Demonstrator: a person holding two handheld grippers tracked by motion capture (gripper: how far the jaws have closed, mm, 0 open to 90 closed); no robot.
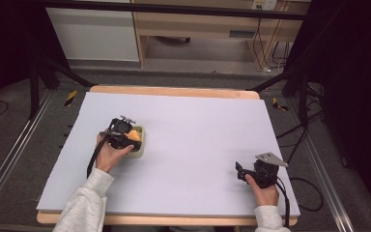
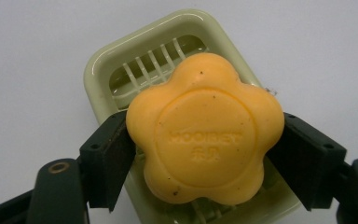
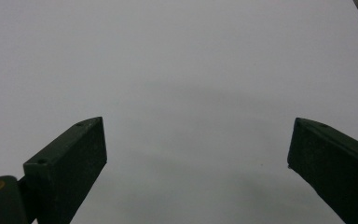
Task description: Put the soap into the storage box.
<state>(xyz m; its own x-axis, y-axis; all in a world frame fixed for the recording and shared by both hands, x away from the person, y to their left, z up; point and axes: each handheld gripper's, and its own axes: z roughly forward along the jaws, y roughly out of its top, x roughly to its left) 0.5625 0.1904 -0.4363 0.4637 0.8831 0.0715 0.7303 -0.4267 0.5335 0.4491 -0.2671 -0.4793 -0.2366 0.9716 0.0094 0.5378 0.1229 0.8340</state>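
The left tool (image 2: 204,154) grips the orange flower-shaped soap (image 2: 205,128) by its two sides directly above the green soap dish (image 2: 98,74), while the right tool (image 3: 198,168), wide open and empty, rests well apart on the desk (image 1: 198,125).

Grey sleeves (image 1: 84,205), black tools, trailing cables

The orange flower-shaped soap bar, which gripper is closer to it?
Left. The left gripper has its jaws pressed on the orange flower-shaped soap bar; the right gripper sits open far across the table.
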